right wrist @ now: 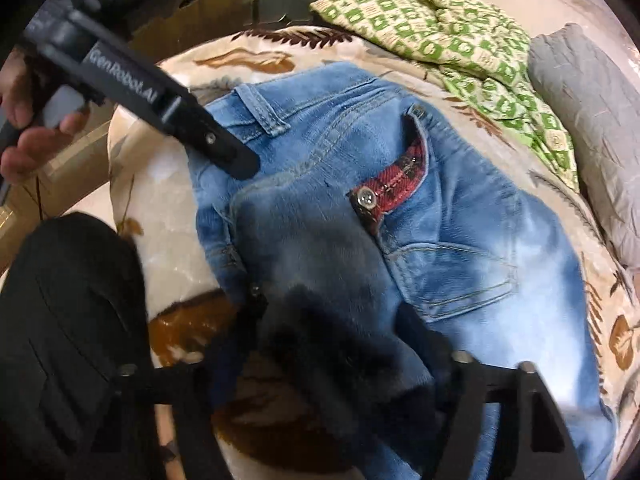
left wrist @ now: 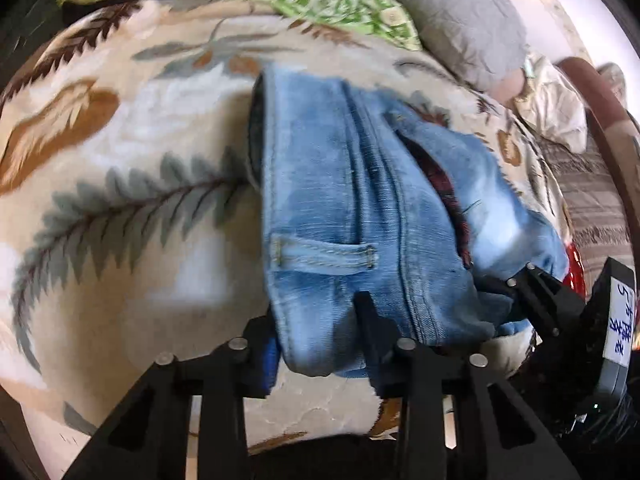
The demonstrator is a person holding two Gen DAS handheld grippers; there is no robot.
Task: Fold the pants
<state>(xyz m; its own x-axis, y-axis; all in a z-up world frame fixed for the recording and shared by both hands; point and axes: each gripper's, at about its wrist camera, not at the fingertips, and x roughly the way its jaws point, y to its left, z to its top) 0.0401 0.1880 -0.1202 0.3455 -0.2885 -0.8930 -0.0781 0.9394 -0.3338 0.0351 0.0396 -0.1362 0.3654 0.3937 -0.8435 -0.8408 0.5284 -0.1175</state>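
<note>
Light blue jeans (left wrist: pixel 340 184) lie on a leaf-patterned blanket (left wrist: pixel 120 160), seat side up. In the right wrist view the jeans (right wrist: pixel 460 240) show a back pocket with a red plaid flap (right wrist: pixel 396 180). My left gripper (left wrist: pixel 320 328) is shut on the waistband edge just below a belt loop (left wrist: pixel 324 256). From the right wrist view, the left gripper (right wrist: pixel 236 160) comes in from the upper left. My right gripper (right wrist: pixel 336 320) is shut on a bunched, shadowed fold of denim. In the left wrist view the right gripper (left wrist: pixel 528 280) touches the jeans' right edge.
A green patterned cloth (right wrist: pixel 460 32) and a grey pillow (right wrist: pixel 592 120) lie at the far side of the blanket (right wrist: pixel 176 208). A hand (right wrist: pixel 24 132) holds the left gripper's handle. A dark-trousered leg (right wrist: pixel 68 320) stands at the bed's near left edge.
</note>
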